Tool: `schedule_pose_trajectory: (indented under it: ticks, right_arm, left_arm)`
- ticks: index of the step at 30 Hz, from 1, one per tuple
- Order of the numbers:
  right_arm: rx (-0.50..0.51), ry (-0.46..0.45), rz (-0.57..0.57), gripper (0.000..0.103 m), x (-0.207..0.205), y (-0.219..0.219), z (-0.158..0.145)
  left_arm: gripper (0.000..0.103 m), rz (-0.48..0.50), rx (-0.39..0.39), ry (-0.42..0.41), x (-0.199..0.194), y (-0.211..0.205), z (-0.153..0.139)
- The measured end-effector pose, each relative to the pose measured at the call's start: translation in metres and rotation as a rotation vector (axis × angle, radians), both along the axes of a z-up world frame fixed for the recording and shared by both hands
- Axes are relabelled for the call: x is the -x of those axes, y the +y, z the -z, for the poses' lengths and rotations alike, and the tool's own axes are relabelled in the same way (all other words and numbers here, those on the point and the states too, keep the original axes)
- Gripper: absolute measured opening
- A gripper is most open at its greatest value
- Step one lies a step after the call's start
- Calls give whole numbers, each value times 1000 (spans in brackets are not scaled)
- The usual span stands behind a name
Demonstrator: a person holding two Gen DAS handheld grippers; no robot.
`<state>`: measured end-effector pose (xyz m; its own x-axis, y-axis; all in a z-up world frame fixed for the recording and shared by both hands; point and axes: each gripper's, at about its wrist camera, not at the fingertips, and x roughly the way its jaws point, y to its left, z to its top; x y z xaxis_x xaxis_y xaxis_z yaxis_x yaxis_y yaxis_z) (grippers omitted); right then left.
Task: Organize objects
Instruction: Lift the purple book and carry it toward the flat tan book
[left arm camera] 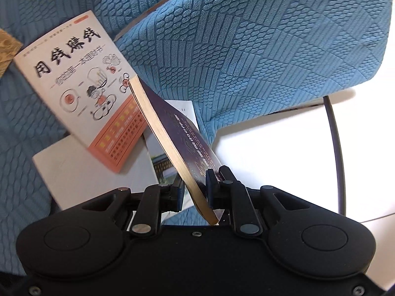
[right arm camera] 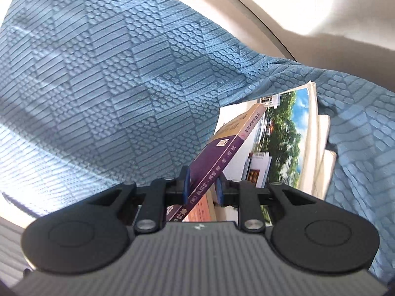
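- Your left gripper (left arm camera: 195,188) is clamped narrow on the page edge of a purple paperback (left arm camera: 177,133), which rises tilted from between the jaws, up and away to the left.
- Your right gripper (right arm camera: 203,187) pinches the spine side of a purple paperback too (right arm camera: 222,145); it looks like the same book held at both ends, though neither view shows both tongs together.
- Beyond the left tongs, to their left, a white-and-orange finance paperback (left arm camera: 81,83) lies flat on the blue textured sofa cover (left arm camera: 246,49), overlapping a plain white book (left arm camera: 93,175).
- Ahead of the right tongs and to their right, a landscape-photo book (right arm camera: 284,135) leans with other volumes against the blue cover (right arm camera: 98,74).
- The step in hand reads as carrying: the purple book is lifted clear and not yet placed.
- Next, you need to swing it level with even pressure from both grips and square it onto a pile; uneven pull could bend the cover.
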<state>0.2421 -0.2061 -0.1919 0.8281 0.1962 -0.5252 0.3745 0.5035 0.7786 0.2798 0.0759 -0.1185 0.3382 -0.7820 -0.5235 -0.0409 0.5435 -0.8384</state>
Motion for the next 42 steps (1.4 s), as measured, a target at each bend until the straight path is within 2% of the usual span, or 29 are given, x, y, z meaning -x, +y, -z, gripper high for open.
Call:
schedule_pose_trajectory:
  ticks: [10,20,28,42]
  right_arm:
    - [15,13,-50,25,26,27,-19]
    - [57,6,-112,25,49,56,-54]
    - [70,12,-150,25,62,79,-80]
    - [87,-57,-264,25,40,136,-130]
  left_arm:
    - [17,-20,-3,-5,40,34,-18]
    - [18,-52,17,-28,84,71,-43]
    - [18,-58,19,-38,103,99,-68]
    - [18,-154,41,-126,114,173,-116]
